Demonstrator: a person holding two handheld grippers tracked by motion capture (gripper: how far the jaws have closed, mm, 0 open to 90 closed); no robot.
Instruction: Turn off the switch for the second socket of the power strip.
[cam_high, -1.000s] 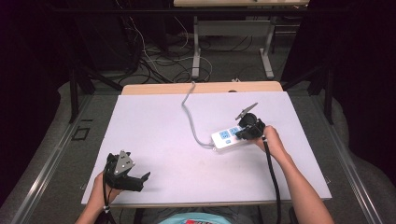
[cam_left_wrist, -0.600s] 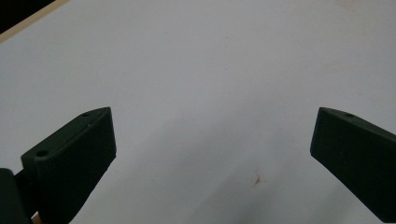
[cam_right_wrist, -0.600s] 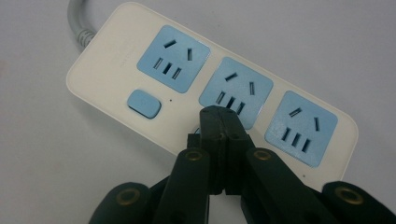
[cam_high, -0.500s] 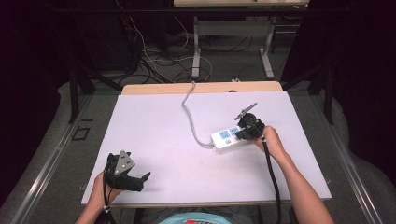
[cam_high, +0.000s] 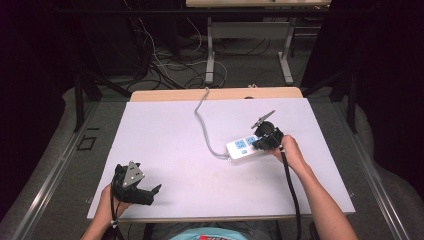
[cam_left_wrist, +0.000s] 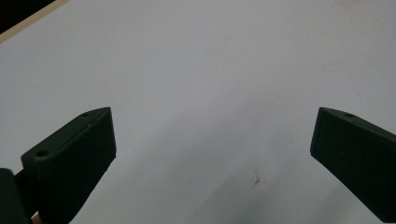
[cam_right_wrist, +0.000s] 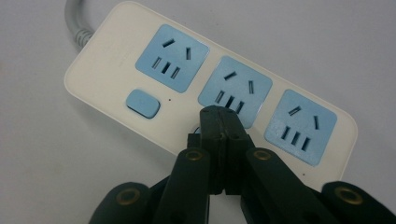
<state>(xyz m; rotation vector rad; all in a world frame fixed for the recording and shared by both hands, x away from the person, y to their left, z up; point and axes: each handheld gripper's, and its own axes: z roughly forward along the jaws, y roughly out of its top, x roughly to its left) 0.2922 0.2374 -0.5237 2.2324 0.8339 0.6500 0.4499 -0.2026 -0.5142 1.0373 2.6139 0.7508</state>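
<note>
One white power strip (cam_high: 243, 148) lies right of centre on the white table (cam_high: 170, 135), its grey cord (cam_high: 202, 120) running to the far edge. It carries three blue sockets and one blue switch (cam_right_wrist: 143, 103). Right gripper (cam_right_wrist: 219, 116): jaws pressed together, nothing between them, tip over the strip's middle socket (cam_right_wrist: 235, 89). Left gripper (cam_left_wrist: 212, 140): jaws wide apart above bare table, near the front left corner.

Your white three-socket power strip (cam_high: 244, 148) lies right of centre on the white-topped desk (cam_high: 170, 145); its grey cable (cam_high: 202, 120) runs behind it toward the desk's far edge.
</note>
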